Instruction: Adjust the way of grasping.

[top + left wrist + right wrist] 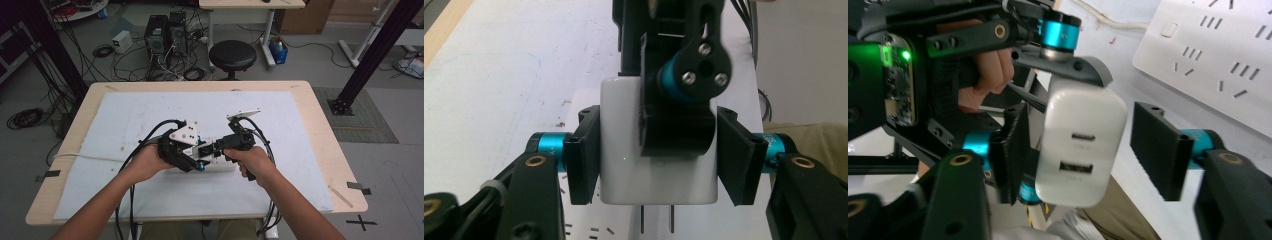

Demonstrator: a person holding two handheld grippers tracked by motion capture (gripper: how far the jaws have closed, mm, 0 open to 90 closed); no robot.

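between your left gripper's (659, 165) black jaws sits a glossy white charger (624, 150) with two dark prongs. turquoise collars ring the jaw pivots, with brass-coloured screws below. in your right gripper's (1083, 150) own view the white charger (1080, 145) shows two dark ports between black ribbed pads (1160, 147); beyond lies a white power strip (1218, 60) patterned with dark slots, and a green light glows on the left gripper's (1058, 60) board.
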